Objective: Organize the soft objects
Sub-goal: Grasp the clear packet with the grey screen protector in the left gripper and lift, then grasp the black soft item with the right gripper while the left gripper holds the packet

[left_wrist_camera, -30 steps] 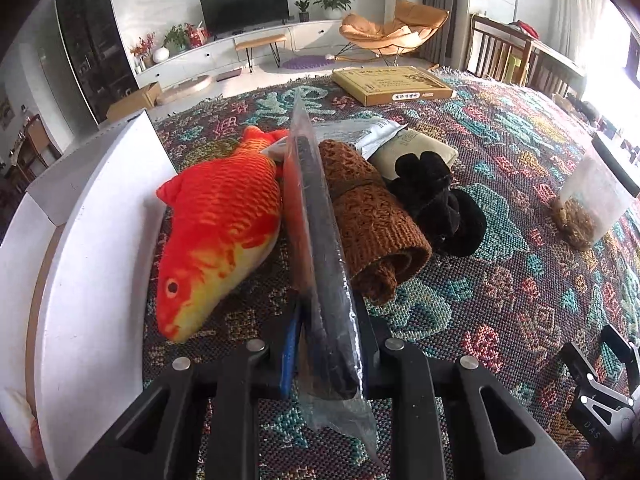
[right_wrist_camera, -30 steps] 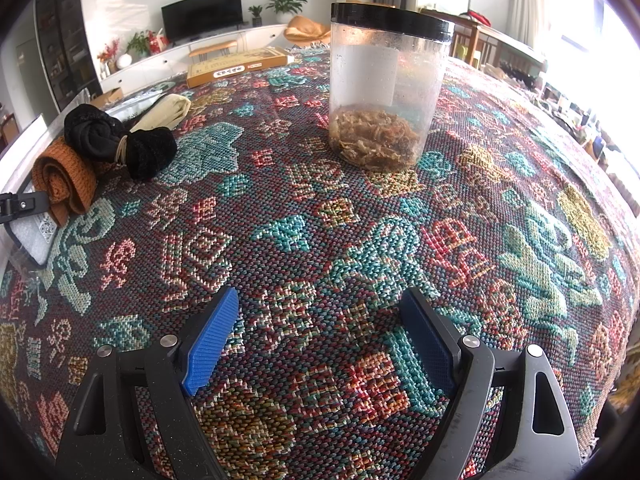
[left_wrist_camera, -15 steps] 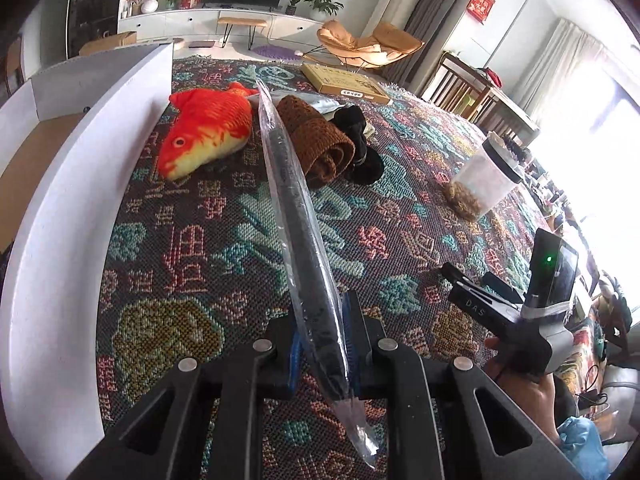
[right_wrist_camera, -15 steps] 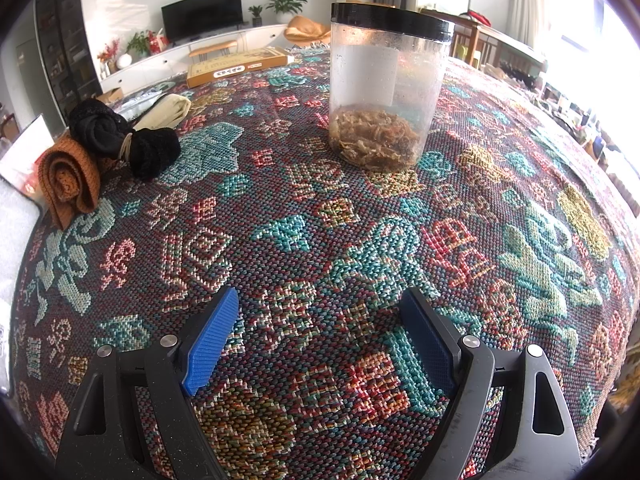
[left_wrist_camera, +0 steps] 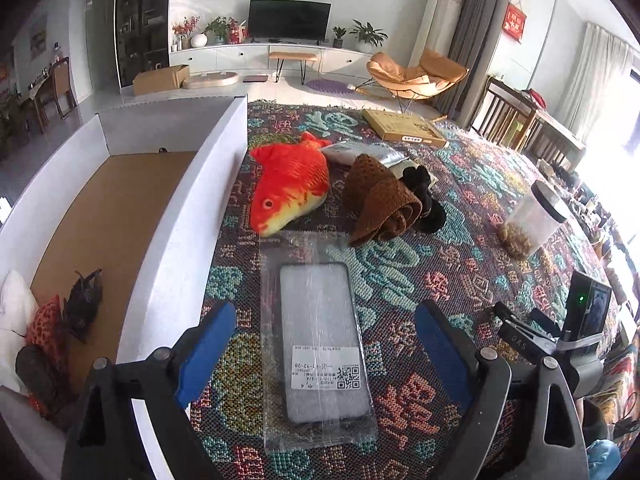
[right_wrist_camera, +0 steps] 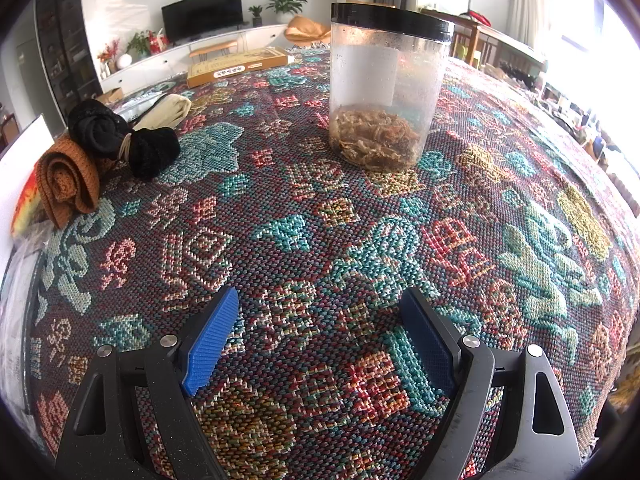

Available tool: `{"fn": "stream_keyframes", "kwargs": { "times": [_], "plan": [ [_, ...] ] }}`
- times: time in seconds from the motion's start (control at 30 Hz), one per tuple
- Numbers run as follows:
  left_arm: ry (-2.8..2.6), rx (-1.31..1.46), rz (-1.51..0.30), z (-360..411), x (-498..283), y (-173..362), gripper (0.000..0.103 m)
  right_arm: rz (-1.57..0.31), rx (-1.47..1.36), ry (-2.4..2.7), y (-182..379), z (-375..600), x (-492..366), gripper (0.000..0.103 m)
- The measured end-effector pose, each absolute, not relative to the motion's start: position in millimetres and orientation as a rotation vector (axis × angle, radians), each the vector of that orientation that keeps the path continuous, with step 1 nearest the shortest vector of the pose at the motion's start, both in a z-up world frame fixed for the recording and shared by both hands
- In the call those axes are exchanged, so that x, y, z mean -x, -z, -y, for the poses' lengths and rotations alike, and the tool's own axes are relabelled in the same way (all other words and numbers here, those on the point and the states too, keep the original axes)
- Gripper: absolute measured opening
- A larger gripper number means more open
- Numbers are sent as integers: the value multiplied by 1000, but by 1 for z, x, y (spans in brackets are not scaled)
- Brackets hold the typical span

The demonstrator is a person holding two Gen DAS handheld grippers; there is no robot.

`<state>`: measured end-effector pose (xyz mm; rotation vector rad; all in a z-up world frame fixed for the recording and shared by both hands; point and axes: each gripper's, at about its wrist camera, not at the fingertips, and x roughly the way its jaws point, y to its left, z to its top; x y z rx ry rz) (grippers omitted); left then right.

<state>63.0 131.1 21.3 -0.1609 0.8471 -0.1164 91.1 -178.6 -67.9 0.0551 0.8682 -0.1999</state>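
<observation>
At the far left stood the white box (left_wrist_camera: 188,216), its brown floor showing, with a few dark and orange soft things (left_wrist_camera: 60,332) heaped in its near corner. The box's wall ran just beside the patterned cloth (left_wrist_camera: 460,264) that covered the desk.

My left gripper (left_wrist_camera: 320,354) had just been opening, and its blue pads (left_wrist_camera: 204,350) stood spread wide, touching nothing. Between them, flat on the cloth, lay the packet (left_wrist_camera: 320,344): a dark slab in clear wrap, with a white label near my end. Neither pad pressed on it.

Beyond the packet lay the fish (left_wrist_camera: 290,188), orange and yellow, its head touching or just short of the packet's far edge; I could not tell which. Right of the fish sat the brown roll (left_wrist_camera: 384,204), and against it the black bundle (left_wrist_camera: 424,200). Behind them lay a silver pouch (left_wrist_camera: 364,154) and, farther back, a flat carton (left_wrist_camera: 404,128).

Well to the right stood the jar (right_wrist_camera: 386,84), upright, black-lidded, with dry brownish stuff at the bottom.

My right gripper (right_wrist_camera: 320,340) hung over bare cloth, short of the jar, its pads parted and nothing between them.
</observation>
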Motion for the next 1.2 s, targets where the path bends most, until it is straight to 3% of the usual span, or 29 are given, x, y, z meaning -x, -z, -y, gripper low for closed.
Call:
{"fn": "stream_keyframes", "kwargs": {
  "times": [0.07,0.13,0.4,0.6,0.9,1.2],
  "plan": [
    [139,179,-827,-131,-65,-30,92,-868,-55,200,68,179,-91,85],
    [171,187,-838,-126,-66,-30,101,-868,-55,200,68,179,-91,85],
    [116,-67,-1007,-77,-85,45,101,-868,-55,200,68,179,-91,85],
    [3,-35,-1075,-91,-102,92,102,-868,-55,200,68,179,-91,85],
    [62,9,-930,-104,-86,100,103,-810,-226,-88,51,177,-98,86],
    [57,12,-924,-103,-81,98,103,-822,402,-232,45,71,-212,83]
  ]
}}
